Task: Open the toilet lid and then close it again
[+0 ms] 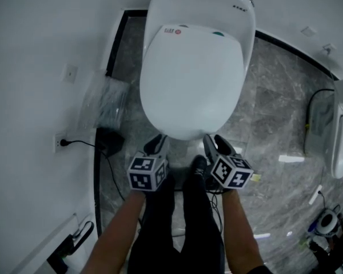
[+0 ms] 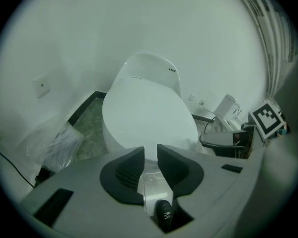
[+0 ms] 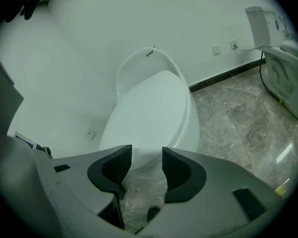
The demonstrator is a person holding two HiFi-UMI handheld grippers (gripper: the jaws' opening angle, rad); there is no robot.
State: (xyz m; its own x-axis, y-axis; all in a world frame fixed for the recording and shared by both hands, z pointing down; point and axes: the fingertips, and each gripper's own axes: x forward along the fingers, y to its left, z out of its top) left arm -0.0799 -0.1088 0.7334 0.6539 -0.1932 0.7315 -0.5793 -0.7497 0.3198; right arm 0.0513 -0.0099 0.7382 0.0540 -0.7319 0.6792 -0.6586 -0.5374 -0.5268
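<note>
Head view: plastic bag [image 1: 106, 100] beside toilet [image 1: 191, 79]

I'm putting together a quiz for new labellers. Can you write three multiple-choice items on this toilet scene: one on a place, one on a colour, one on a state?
1. Where are the left gripper and right gripper relative to the toilet lid?
A. Just before its front edge
B. At its hinge end
C. Lying flat on top of it

2. What colour is the toilet lid?
A. Black
B. White
C. Brown

3. How does the toilet lid lie?
A. Raised upright
B. Taken off
C. Down, closed

Answers:
1 A: the head view shows both grippers pointing at the lid's front rim, one to each side of its middle.
2 B: it is white in all three views.
3 C: it lies flat and is not raised.
</note>
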